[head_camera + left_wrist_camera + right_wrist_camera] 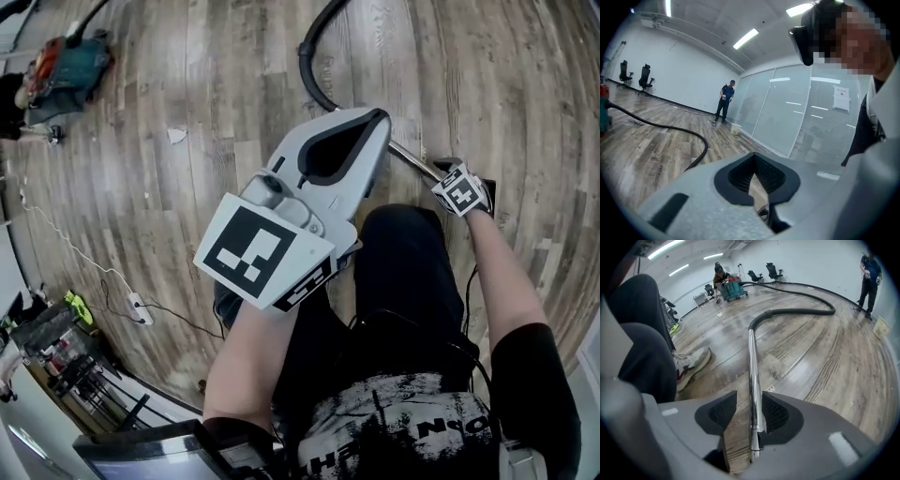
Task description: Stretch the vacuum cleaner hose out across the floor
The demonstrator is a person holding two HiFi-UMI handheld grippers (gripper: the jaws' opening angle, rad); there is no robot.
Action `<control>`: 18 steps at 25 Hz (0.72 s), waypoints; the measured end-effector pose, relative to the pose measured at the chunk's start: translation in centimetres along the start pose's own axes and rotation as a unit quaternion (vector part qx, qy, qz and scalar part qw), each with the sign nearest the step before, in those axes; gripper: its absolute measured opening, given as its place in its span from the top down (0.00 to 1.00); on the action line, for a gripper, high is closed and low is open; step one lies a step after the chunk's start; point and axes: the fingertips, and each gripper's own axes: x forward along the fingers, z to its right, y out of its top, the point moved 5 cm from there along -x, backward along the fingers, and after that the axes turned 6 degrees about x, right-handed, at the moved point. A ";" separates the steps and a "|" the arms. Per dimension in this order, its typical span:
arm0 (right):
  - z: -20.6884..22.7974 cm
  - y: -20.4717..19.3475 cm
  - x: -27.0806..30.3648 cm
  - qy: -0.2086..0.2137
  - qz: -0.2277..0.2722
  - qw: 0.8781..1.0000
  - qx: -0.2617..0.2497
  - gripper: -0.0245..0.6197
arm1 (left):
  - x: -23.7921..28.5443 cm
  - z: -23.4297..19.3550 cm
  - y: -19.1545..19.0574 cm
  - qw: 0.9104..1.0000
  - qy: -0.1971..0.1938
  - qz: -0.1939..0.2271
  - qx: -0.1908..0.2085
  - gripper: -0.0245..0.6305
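The black vacuum hose [314, 56] curves over the wood floor from the teal vacuum cleaner [66, 70] to a chrome wand [412, 159]. My right gripper [448, 178] is down at the wand's near end. In the right gripper view its jaws [749, 401] stand open, and the wand [752, 366] lies between them close to the right pad, with a gap on the left. The hose [797, 311] runs back to the vacuum [731, 289]. My left gripper [370, 127] is raised near my head, shut and empty [754, 159], and its view shows the hose [670, 129] on the floor.
My shoe [691, 364] and knee are just left of the wand. A white power strip [139, 307] with its cable lies at the left, and a cluttered cart [66, 356] is nearby. One person [869, 275] stands by a glass wall near a bucket [736, 129].
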 end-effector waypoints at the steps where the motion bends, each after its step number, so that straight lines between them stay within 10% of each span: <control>1: 0.3 -0.6 1.1 -0.001 -0.005 1.000 -0.004 0.69 | 0.0 0.3 -0.7 1.000 0.004 -0.004 0.004 0.96; 18: 1.2 -3.7 10.6 -0.018 -0.101 0.994 -0.027 0.70 | -4.6 2.0 -7.3 0.994 0.092 -0.042 0.029 0.96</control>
